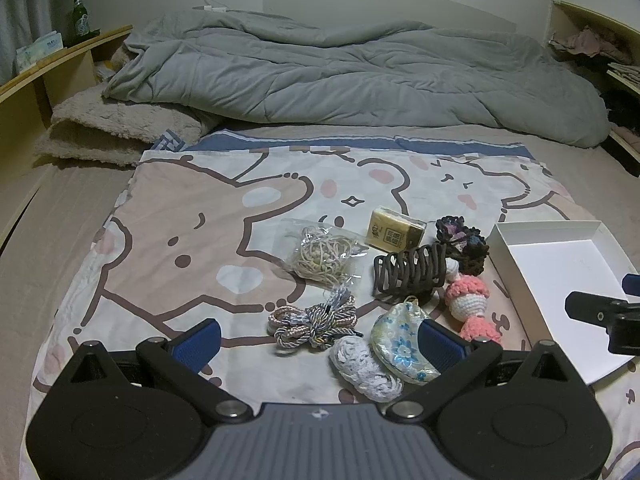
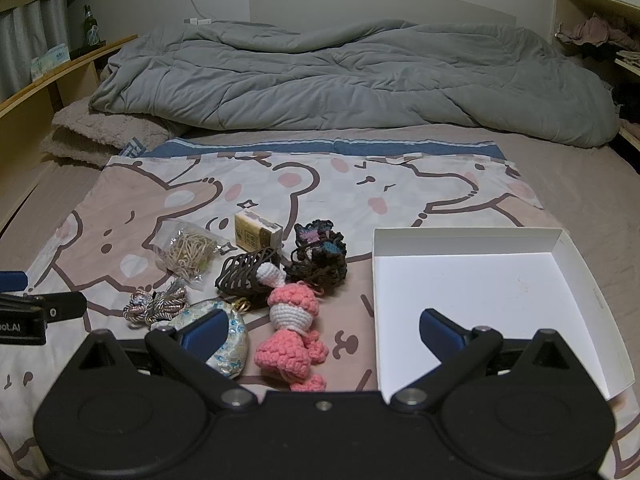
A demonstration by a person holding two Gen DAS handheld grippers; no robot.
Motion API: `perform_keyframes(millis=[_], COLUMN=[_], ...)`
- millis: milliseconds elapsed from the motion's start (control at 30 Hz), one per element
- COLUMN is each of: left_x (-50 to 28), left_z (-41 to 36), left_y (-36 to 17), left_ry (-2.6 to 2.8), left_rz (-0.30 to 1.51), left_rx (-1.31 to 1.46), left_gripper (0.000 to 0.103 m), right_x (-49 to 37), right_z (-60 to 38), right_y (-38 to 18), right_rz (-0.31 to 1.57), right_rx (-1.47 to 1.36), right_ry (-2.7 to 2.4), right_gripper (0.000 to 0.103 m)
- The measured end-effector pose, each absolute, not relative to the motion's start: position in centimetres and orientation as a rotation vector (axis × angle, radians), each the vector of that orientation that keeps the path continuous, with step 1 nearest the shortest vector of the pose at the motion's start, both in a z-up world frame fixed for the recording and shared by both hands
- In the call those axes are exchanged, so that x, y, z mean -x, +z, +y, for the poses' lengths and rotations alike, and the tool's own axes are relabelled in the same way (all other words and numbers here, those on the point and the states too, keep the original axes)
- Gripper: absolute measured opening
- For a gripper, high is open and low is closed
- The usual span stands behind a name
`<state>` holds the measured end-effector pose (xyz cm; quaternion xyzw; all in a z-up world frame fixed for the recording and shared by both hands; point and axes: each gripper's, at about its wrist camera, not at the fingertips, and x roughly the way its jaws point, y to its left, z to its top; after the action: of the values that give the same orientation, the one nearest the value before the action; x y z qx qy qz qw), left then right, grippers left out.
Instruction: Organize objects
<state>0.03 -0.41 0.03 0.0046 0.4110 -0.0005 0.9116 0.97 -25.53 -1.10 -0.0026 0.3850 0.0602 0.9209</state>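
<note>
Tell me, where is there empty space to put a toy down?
The white box is bare inside, so that is the widest free patch. The cartoon sheet is also bare left of the bag of cords and beyond the small yellow box. It is crowded between the hair claw, pink crochet doll and dark crochet piece.
</note>
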Motion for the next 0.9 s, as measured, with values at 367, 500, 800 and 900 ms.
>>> perform_keyframes(millis=[367, 500, 800, 900], left_x=[-0.02, -0.01, 0.08, 0.08], left_z=[-0.49, -0.57, -0.68, -0.67], left_y=[0.03, 0.02, 0.0, 0.0], left_ry=[0.0, 0.0, -0.001, -0.001], left_rz=[0.847, 0.848, 0.847, 0.847], left_rx=[-0.01, -0.011, -0.014, -0.015], left_gripper=[0.103, 0.103, 0.103, 0.103], right_x=[-1.0, -1.02, -1.05, -1.05], right_z=[-25.63, -25.62, -25.57, -25.57], right_y=[-1.17, -1.18, -1.19, -1.19], right_rz=[0.793, 0.793, 0.794, 0.794], right_rx=[0.014, 0.016, 0.016, 0.016], right_ry=[0.117, 0.116, 0.113, 0.113], right_gripper=[0.103, 0.103, 0.103, 0.103])
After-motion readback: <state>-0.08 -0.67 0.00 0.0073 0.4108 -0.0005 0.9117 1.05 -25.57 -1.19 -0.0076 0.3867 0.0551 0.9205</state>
